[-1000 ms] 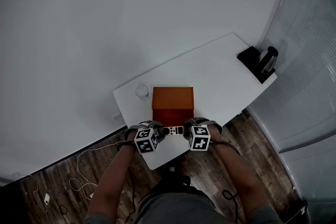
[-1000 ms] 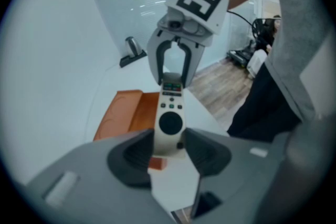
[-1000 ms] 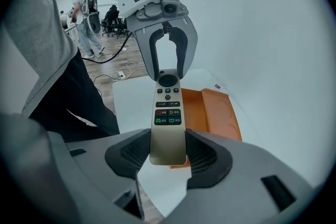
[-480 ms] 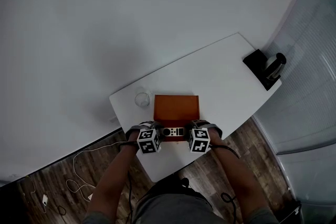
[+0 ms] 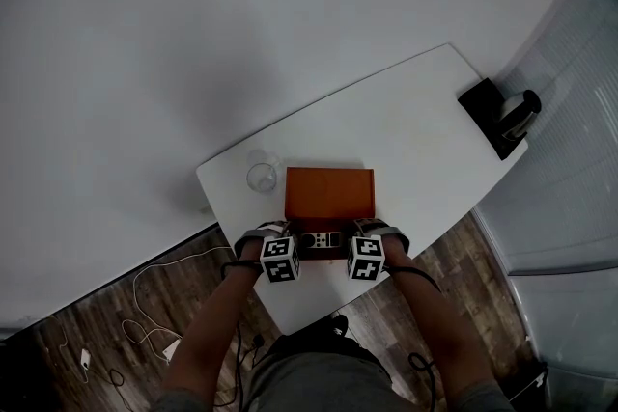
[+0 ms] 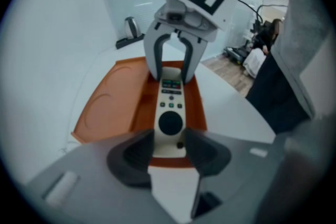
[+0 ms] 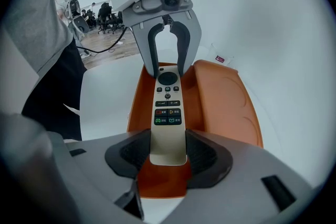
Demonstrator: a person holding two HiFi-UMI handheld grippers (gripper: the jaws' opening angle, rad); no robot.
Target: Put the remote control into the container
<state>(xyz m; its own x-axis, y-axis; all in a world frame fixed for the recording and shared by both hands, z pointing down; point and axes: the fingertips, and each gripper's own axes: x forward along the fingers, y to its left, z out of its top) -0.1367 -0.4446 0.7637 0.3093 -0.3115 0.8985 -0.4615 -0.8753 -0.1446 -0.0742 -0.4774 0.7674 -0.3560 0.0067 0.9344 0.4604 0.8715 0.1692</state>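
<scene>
Left gripper view: the remote (image 6: pixel 169 113) lies lengthwise between the two claws, over the low trough of the orange container (image 6: pixel 105 107). The left gripper (image 6: pixel 169 148) pinches the end with the big round black pad, jaws pressed on the long edges. The right gripper (image 6: pixel 170 75) pinches the far, plain end the same way. Neither claw is spread free.

Handling, as judged: a slim bar of hard plastic, light and stiff, with no flex expected between two grips. The side edges look smooth, so it could slip if one claw lets go first. The best hold is the present one — bare edges near each end, clear of the buttons. It is not fragile, but a drop onto its face is better avoided.

View differences: the right gripper view shows the coloured button rows face-on and the plain tail inside its own jaws. It also shows the container's raised half, with an oval dent, beside the trough. Neither gripper view settles whether the remote's underside touches the trough floor.

Only the head view gives the layout — the container sits toward the near side of the white table (image 5: pixel 415 121), with a glass (image 5: pixel 262 177) just beside its far left corner. A kettle (image 5: pixel 521 109) stands well apart at the right end. In that view the remote is a small strip with unreadable buttons.
</scene>
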